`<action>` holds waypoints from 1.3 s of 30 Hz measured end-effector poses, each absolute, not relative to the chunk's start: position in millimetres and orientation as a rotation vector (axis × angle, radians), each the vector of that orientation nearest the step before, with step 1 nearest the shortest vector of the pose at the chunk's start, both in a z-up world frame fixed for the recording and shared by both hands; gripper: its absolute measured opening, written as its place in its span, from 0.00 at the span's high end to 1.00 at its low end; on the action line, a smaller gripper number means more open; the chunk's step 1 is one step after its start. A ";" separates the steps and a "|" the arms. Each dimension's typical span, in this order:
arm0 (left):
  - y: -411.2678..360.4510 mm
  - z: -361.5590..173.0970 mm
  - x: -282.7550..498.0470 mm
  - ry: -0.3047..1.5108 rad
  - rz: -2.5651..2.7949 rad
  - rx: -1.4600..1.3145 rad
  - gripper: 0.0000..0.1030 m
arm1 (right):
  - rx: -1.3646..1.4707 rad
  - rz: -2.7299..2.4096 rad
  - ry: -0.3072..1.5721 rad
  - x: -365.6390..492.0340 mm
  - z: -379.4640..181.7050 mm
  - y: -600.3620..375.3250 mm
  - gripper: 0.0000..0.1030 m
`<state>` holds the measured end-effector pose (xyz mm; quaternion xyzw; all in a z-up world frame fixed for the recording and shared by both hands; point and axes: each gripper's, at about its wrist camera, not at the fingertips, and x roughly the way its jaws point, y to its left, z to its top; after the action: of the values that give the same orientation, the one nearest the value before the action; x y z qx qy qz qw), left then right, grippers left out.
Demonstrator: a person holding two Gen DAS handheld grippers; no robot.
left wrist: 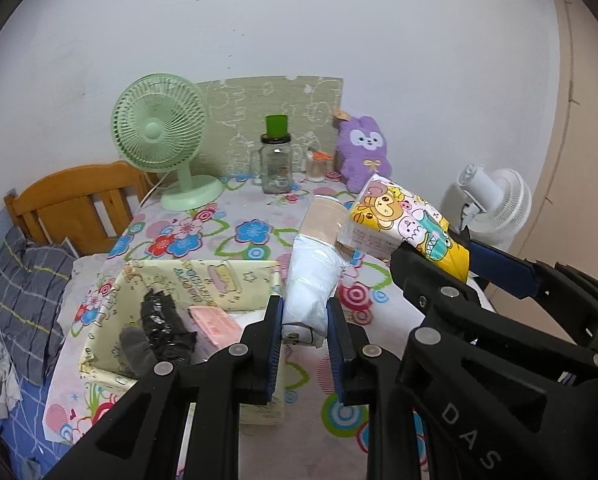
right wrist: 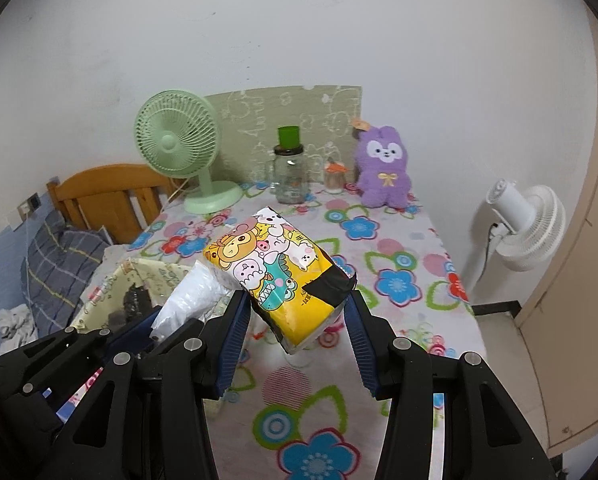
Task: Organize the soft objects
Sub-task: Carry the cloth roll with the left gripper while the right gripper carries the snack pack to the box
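Note:
My left gripper (left wrist: 303, 322) is shut on a white plastic-wrapped soft pack (left wrist: 313, 280) and holds it above the table beside the pale yellow storage box (left wrist: 235, 280). The box holds a black bundle (left wrist: 165, 328) and a pink pack (left wrist: 215, 324). My right gripper (right wrist: 297, 316) is shut on a yellow cartoon-printed tissue pack (right wrist: 275, 268) and holds it off the table, touching the white pack (right wrist: 191, 300). The right gripper (left wrist: 439, 256) also shows in the left wrist view with the tissue pack (left wrist: 403, 216). A purple plush rabbit (right wrist: 383, 168) sits at the table's back right.
The flowered tablecloth (right wrist: 399, 280) covers the table. At the back stand a green desk fan (right wrist: 179, 148), a glass jar with a green cup on it (right wrist: 291, 176), a small toothpick jar (right wrist: 335, 178) and a patterned board (right wrist: 283, 120). A white floor fan (right wrist: 527, 232) stands at right. A bed with a wooden headboard (right wrist: 111, 196) lies left.

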<state>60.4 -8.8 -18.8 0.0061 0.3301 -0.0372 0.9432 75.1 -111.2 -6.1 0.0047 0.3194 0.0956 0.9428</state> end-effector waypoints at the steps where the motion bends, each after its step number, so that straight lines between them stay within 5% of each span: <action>1: -4.6 -19.0 62.3 0.672 -0.070 0.008 0.80 | 0.006 0.201 0.651 77.3 -6.2 -107.2 0.49; 33: 71.3 -68.6 116.8 0.802 0.024 -0.053 0.80 | -0.053 0.348 0.774 137.8 -53.4 -23.6 0.49; 39: 78.4 -86.0 123.5 0.864 0.002 -0.091 0.72 | -0.083 0.348 0.813 143.4 -67.4 -15.3 0.49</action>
<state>123.5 78.4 -86.0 -0.0440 0.4188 0.0011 0.9070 143.4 -15.3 -67.4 -0.0401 0.3935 0.1682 0.9029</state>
